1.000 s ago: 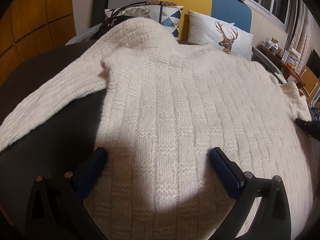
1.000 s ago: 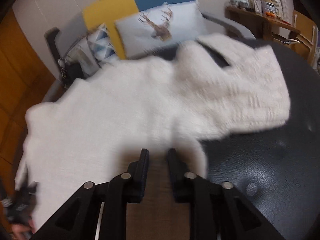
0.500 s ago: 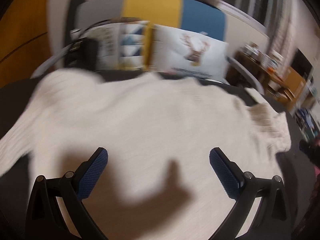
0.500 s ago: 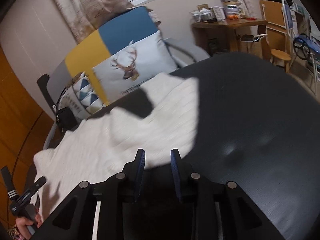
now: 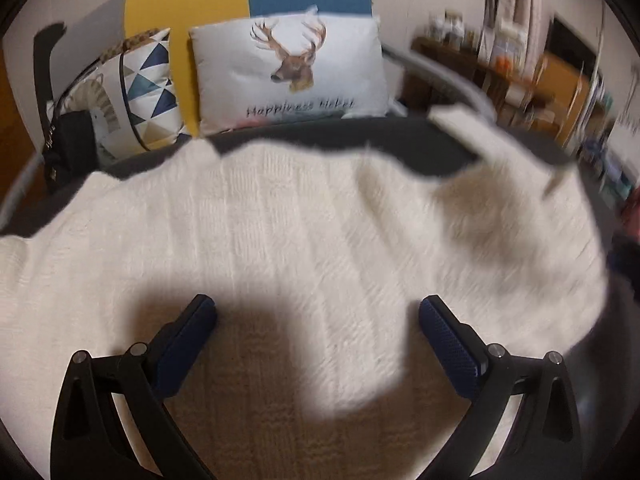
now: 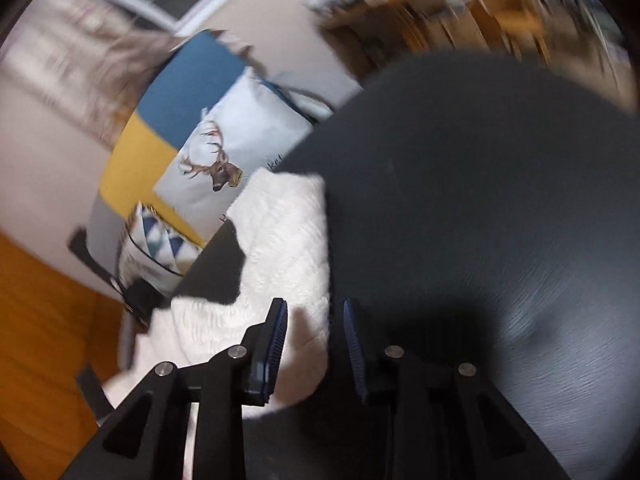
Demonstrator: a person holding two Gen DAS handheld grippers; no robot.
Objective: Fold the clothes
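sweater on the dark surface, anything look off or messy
Nothing damaged or spilled. The cream sweater lies mostly flat on the dark surface, but its right-hand sleeve is doubled over unevenly, and motion blur hides the detail there.

left gripper (image 5: 318, 314): fingers spread wide, nothing between them, pointing forward and down. right gripper (image 6: 314, 330): fingers a narrow gap apart, not closed, rolled off level in its own view.
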